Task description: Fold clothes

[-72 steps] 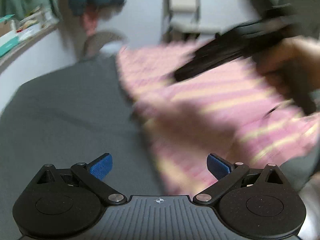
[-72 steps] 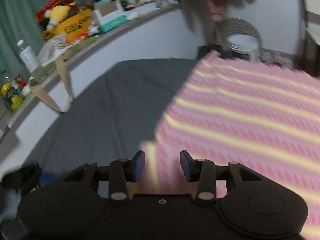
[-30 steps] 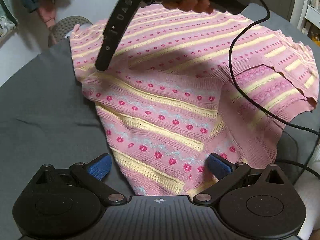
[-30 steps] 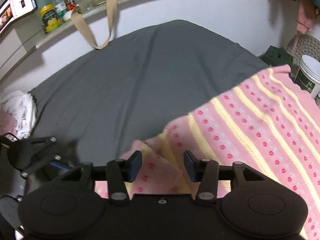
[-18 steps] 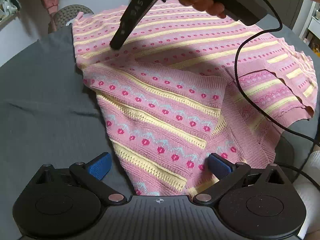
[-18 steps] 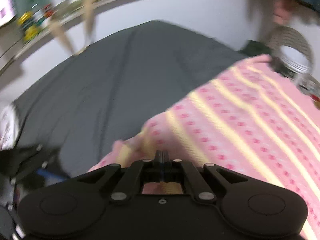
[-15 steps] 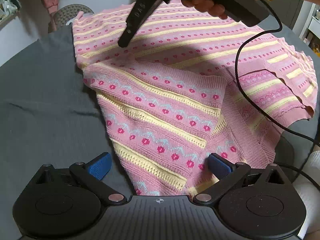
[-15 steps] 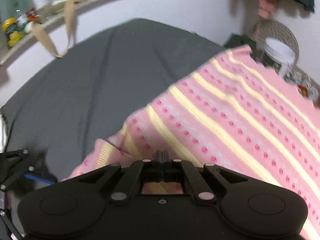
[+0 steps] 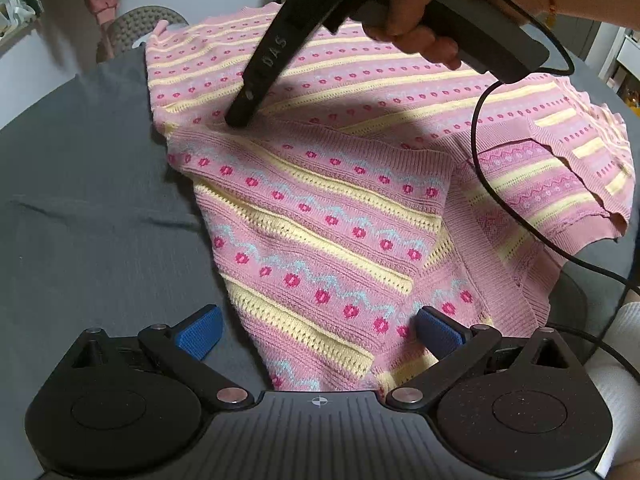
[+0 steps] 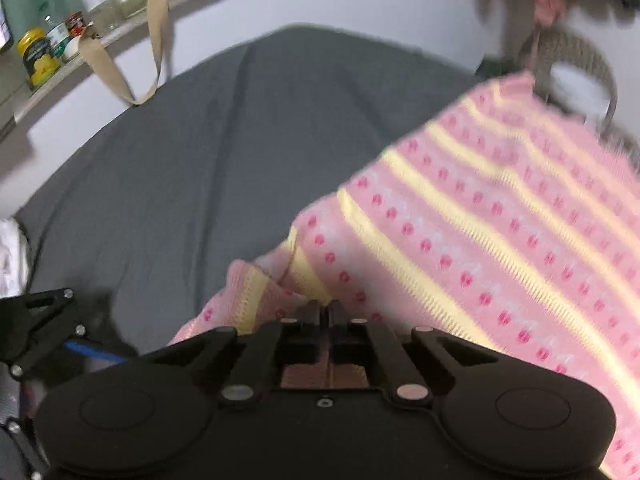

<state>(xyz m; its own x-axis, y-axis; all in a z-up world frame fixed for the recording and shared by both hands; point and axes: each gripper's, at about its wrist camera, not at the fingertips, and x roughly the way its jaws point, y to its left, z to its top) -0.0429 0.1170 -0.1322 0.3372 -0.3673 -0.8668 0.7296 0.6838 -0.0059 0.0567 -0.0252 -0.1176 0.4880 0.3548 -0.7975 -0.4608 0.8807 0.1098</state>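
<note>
While the pink striped sweater [image 9: 328, 216] lies spread on the grey sheet [image 9: 92, 208], I note my left gripper [image 9: 318, 330] low over its near edge with jaws spread wide, one blue pad [image 9: 198, 332] over the sheet and the other on the knit. Nothing is held there. My right gripper [image 10: 325, 312] has its jaws pressed together on a bunched fold at the sweater's edge; the left wrist view shows its tip [image 9: 240, 118] down on the cloth at the far left corner of the folded-over flap. A hand [image 9: 424, 12] grips that tool, and a black cable [image 9: 480, 152] trails across the sweater. The right wrist view is blurred.
</note>
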